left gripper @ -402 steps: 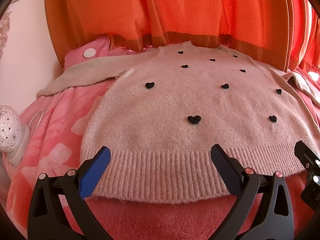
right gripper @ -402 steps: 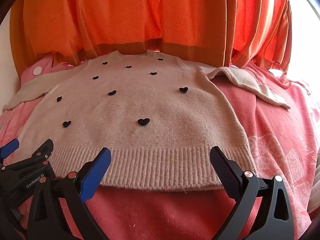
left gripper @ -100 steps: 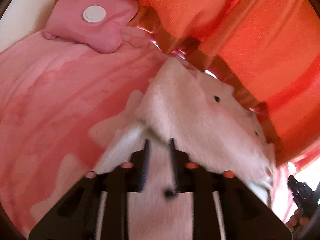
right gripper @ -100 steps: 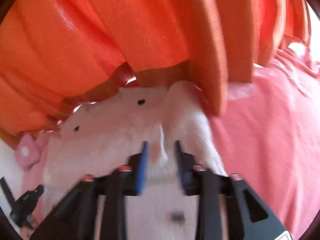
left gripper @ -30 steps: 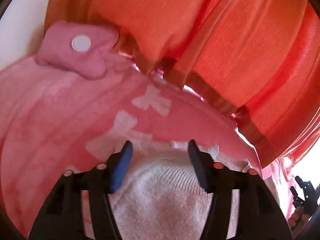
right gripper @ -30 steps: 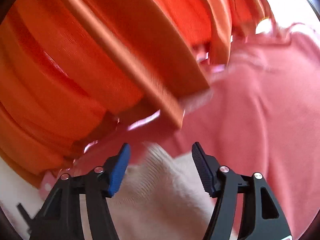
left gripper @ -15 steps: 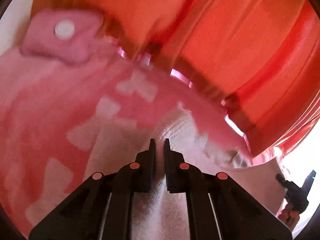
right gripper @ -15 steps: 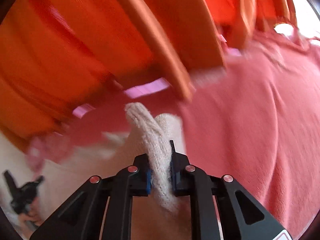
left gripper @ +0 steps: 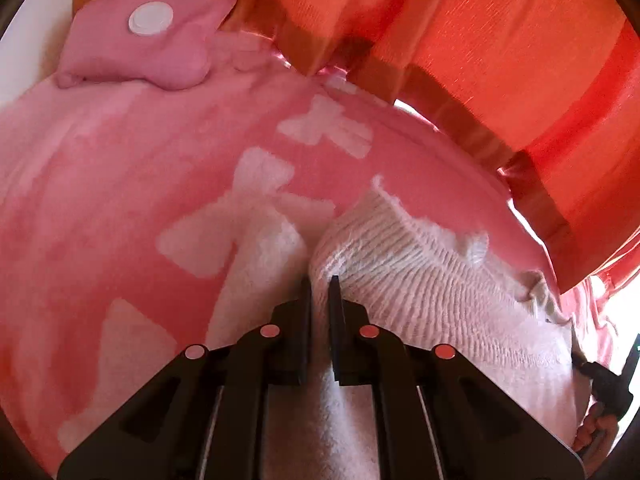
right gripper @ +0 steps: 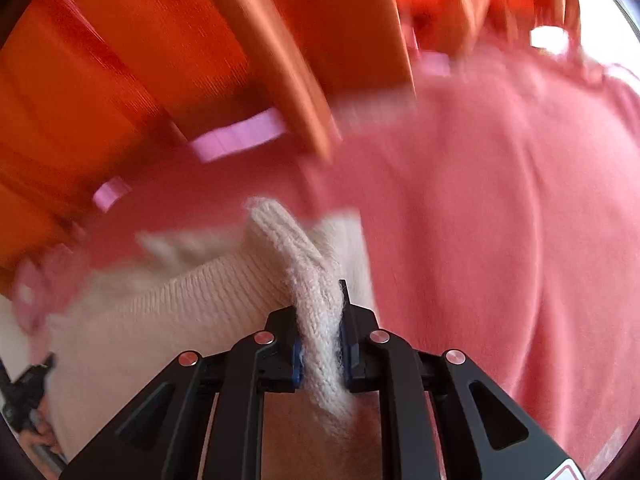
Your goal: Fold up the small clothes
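The cream knit sweater [left gripper: 420,280] lies bunched on the pink blanket [left gripper: 120,200], its ribbed hem facing away from me. My left gripper [left gripper: 319,280] is shut on the sweater's left corner, fabric pinched between the jaws. In the right wrist view my right gripper [right gripper: 320,300] is shut on a ribbed fold of the sweater [right gripper: 296,256], which sticks up past the fingertips. The rest of the sweater [right gripper: 160,312] spreads to the left. The other gripper shows at each view's edge: the right one [left gripper: 604,384], the left one [right gripper: 24,392].
Orange curtains [left gripper: 460,20] hang close behind the bed, also in the right wrist view [right gripper: 160,40]. A pink pillow with a white button [left gripper: 148,40] lies at the back left. The pink blanket [right gripper: 500,220] stretches to the right.
Both grippers were open over the sweater's edge a second ago; they have since shut on it. The sweater, once laid flat, is now bunched and being moved, with blur in the right view.
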The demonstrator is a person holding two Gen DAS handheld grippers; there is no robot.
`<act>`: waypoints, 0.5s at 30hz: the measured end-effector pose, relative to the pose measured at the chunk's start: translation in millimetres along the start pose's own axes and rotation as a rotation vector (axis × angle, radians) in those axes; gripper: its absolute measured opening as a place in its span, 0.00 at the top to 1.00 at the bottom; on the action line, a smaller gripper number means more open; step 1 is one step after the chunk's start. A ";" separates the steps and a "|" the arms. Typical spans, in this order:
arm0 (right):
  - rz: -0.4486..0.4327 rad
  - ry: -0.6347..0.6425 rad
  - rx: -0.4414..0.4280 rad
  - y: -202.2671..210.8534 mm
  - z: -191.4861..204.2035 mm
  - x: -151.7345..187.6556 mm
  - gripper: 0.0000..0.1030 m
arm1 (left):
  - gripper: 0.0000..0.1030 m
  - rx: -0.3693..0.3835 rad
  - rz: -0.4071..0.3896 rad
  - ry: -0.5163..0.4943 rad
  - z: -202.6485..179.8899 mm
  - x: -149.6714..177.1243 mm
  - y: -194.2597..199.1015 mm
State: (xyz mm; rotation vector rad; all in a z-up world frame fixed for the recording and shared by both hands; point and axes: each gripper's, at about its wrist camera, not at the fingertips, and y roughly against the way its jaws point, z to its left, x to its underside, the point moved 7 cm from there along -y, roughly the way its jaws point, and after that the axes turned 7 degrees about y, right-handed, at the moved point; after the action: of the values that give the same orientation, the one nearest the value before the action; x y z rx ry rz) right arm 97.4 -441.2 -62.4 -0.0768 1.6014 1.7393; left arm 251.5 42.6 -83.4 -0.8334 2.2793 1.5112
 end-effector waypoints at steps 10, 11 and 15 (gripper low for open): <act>-0.188 0.296 -0.244 92.0 131.3 11.0 0.76 | 0.84 0.234 -0.163 -0.148 -86.4 8.2 88.8; -0.127 0.359 -0.283 83.8 156.5 27.8 0.76 | 0.77 0.269 -0.121 -0.192 -101.2 24.7 83.7; 0.043 0.589 -0.348 55.4 226.1 88.0 0.82 | 0.75 0.203 0.104 -0.339 -122.8 87.2 31.4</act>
State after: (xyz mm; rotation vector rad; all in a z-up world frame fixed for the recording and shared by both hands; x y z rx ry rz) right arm 102.1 -197.3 -13.6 -0.7912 1.6724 2.1397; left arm 173.1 -86.8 -55.1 -0.3751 2.1980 1.3146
